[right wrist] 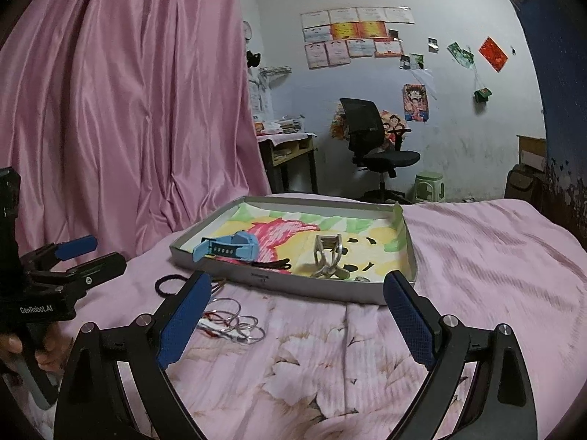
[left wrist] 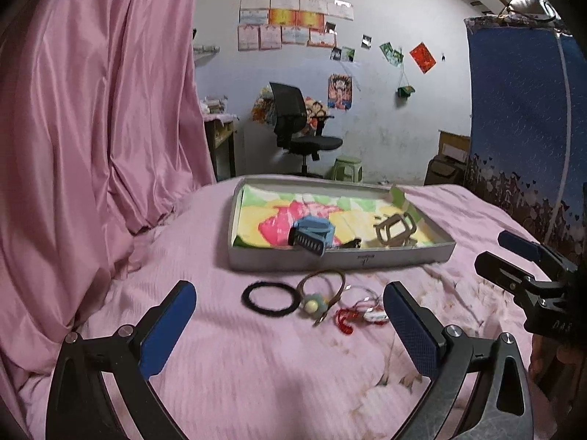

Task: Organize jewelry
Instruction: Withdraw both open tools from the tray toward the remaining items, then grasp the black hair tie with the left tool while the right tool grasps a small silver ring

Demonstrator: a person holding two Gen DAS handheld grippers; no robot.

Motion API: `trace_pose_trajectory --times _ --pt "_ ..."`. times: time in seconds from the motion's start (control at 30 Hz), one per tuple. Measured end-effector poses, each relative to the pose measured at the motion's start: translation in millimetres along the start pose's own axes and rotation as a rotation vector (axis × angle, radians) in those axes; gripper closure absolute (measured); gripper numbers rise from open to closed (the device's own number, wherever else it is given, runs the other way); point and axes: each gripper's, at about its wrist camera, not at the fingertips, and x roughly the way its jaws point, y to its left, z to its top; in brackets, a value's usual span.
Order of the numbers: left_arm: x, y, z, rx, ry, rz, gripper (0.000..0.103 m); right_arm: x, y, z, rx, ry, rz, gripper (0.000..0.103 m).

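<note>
Both tools are released and grasp nothing: the left tool (left wrist: 290, 324) hangs wide over the bed (left wrist: 256, 374), and the right tool (right wrist: 297, 317) does the same, seen from the left wrist view at 3 o'clock.

The jewelry not yet sorted lies on the pink bedcover just in front of the tray (left wrist: 341, 258). From the left view, a black hair tie (left wrist: 268, 299) sits near centre; just beside it toward 3 o'clock is a brown band with a pale flower charm (left wrist: 313, 305), and further toward 3 o'clock a tangle of thin wire rings and red cord (left wrist: 361, 311), close by the left tool's right finger. In the right view the wire rings (right wrist: 240, 321) lie at about 9 o'clock, partly hidden behind that tool's left finger.

All of it looks light. The hair tie is soft and should squash under the pads; pinching one side of the loop seems best. The brown band looks limp, so the charm is the firmer spot. The rings are thin, probably slippery, and lie flat on soft fabric, so the knotted cord is likely the surer hold.

Inside the tray already are a blue watch (left wrist: 312, 236), a dark hair clip (right wrist: 269, 266) and an eyelash curler (right wrist: 326, 256). The tray's near wall stands between the loose pieces and the lining, so anything carried must clear it, and the watch crowds the near-left part.
</note>
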Motion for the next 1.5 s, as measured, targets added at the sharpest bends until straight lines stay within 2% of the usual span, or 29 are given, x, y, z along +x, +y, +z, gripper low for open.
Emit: trace_pose_trajectory --times 0.23,0.53,0.57,0.7,0.77,0.83,1.0,1.13,1.3,1.43,1.5 --pt "20 17 -7 -0.036 0.120 -0.011 0.000 8 9 -6 -0.042 0.060 0.032 0.011" --pt "41 26 -9 -0.060 0.210 -0.019 0.000 22 15 -13 -0.069 0.145 0.084 0.012" --pt "43 27 -9 -0.061 0.216 -0.023 0.001 24 15 -14 -0.067 0.154 0.088 0.013" --pt "52 28 -7 -0.073 0.244 -0.039 0.004 32 15 -18 -0.066 0.202 0.099 0.029" --pt "57 32 -7 -0.096 0.259 -0.054 0.010 37 16 -20 -0.064 0.224 0.108 0.036" --pt "63 38 -6 -0.124 0.274 -0.066 0.017 42 15 -21 -0.059 0.248 0.121 0.046" --pt "78 48 -6 -0.200 0.306 -0.095 0.030 54 9 -27 -0.023 0.302 0.142 0.060" --pt "92 54 -3 -0.247 0.333 -0.112 0.040 68 3 -30 0.014 0.347 0.150 0.068" --pt "109 58 -3 -0.294 0.373 -0.117 0.048 84 -1 -30 0.042 0.376 0.173 0.068" --pt "116 59 -4 -0.318 0.385 -0.119 0.060 95 4 -29 0.033 0.400 0.212 0.068" --pt "119 60 -3 -0.320 0.391 -0.128 0.066 101 7 -31 0.031 0.421 0.225 0.075"
